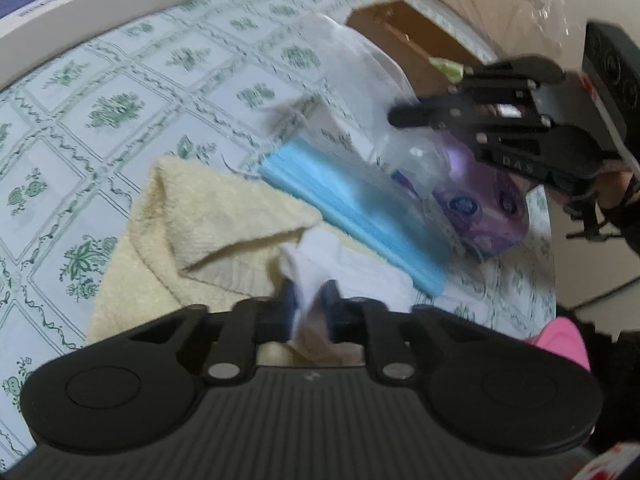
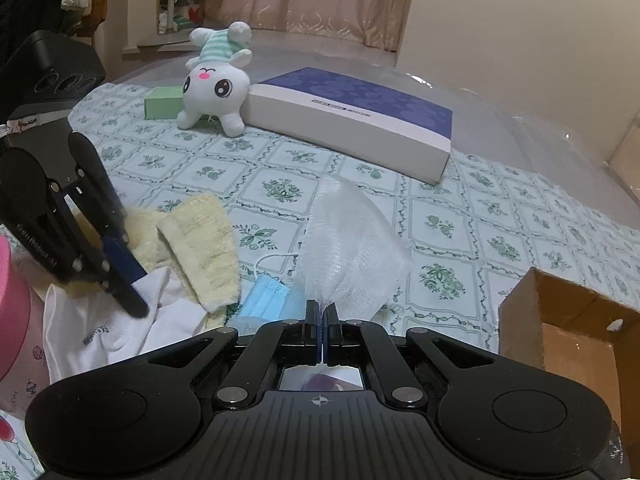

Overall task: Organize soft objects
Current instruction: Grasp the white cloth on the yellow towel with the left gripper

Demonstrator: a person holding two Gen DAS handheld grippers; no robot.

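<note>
Both tongs point(image 2: 322, 312) pinch cloth point(image 2: 352, 240) — tight.

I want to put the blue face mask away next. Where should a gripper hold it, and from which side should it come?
I would grip the blue face mask at its pleated short end near the white ear loop. That end lies bare on the tablecloth, so come from above, jaws across the edge. The other end sits under the mesh cloth in the right gripper.
</note>
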